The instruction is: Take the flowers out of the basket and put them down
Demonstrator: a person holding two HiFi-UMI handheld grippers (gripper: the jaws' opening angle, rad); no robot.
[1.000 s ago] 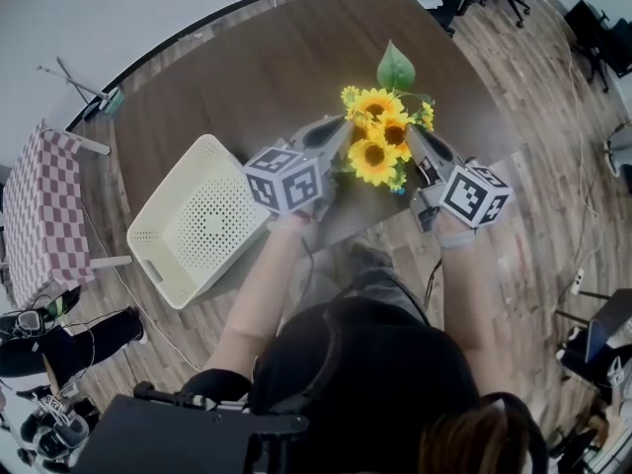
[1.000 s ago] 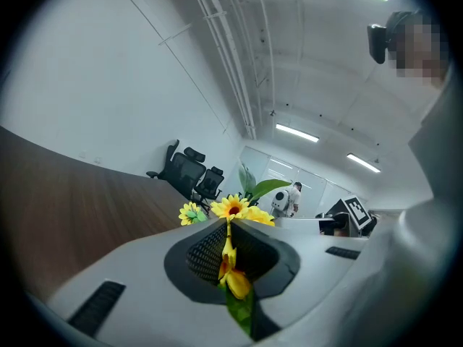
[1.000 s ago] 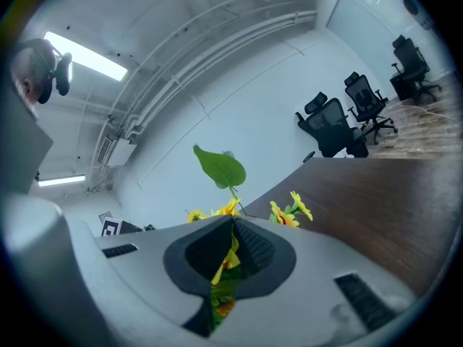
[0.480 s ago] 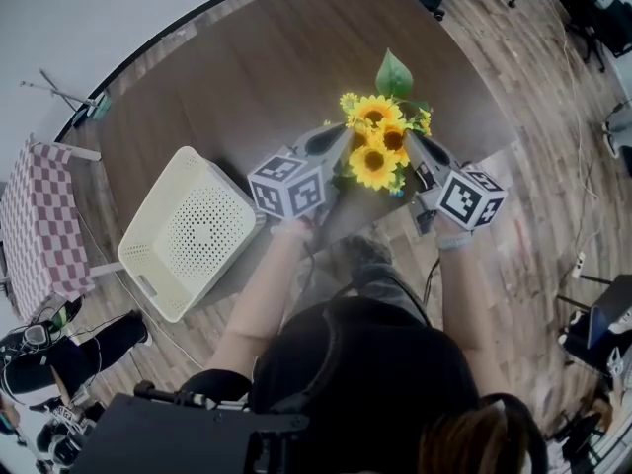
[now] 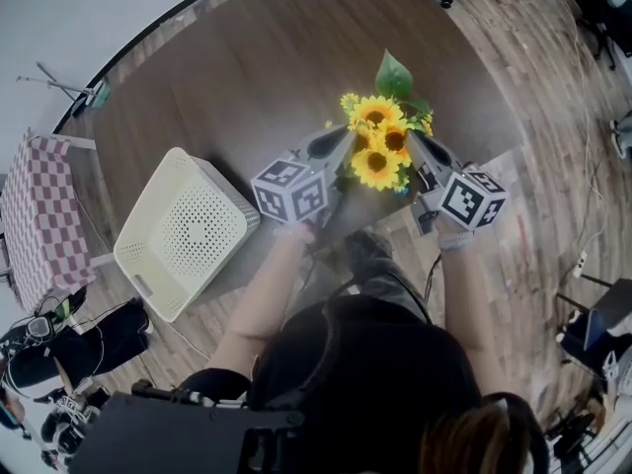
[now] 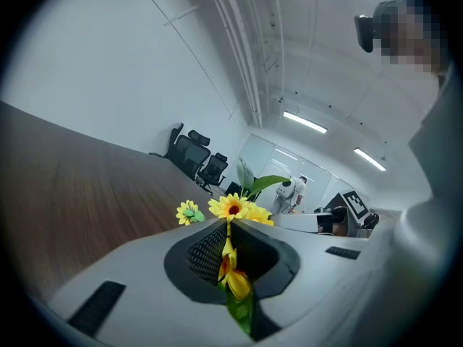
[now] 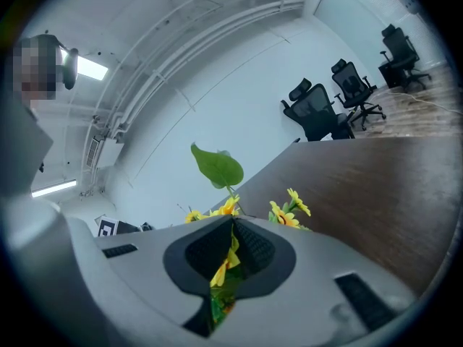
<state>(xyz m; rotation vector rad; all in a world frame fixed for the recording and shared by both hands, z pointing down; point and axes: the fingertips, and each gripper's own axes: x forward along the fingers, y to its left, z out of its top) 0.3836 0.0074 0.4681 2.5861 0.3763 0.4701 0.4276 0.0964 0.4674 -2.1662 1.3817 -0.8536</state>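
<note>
Fingers (image 6: 202, 248) pinch flowers (image 5: 380, 138), upright — blooms (image 5: 375, 166) upward

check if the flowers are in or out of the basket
Out: the left gripper and right gripper are shut on the flowers above the table, apart from the basket.

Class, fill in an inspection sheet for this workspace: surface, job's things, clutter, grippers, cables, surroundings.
Surface: dark wooden table with a curved edge.
Job's things: flowers are out of the basket, which stands empty on the table's left part.
Clutter: nothing seen.
Grippers: left gripper and right gripper are both shut on the flowers, one from each side.
Cables: a cable hangs below the right gripper.
Surroundings: checked cloth at left, office chairs beyond the table, plank floor.
</note>
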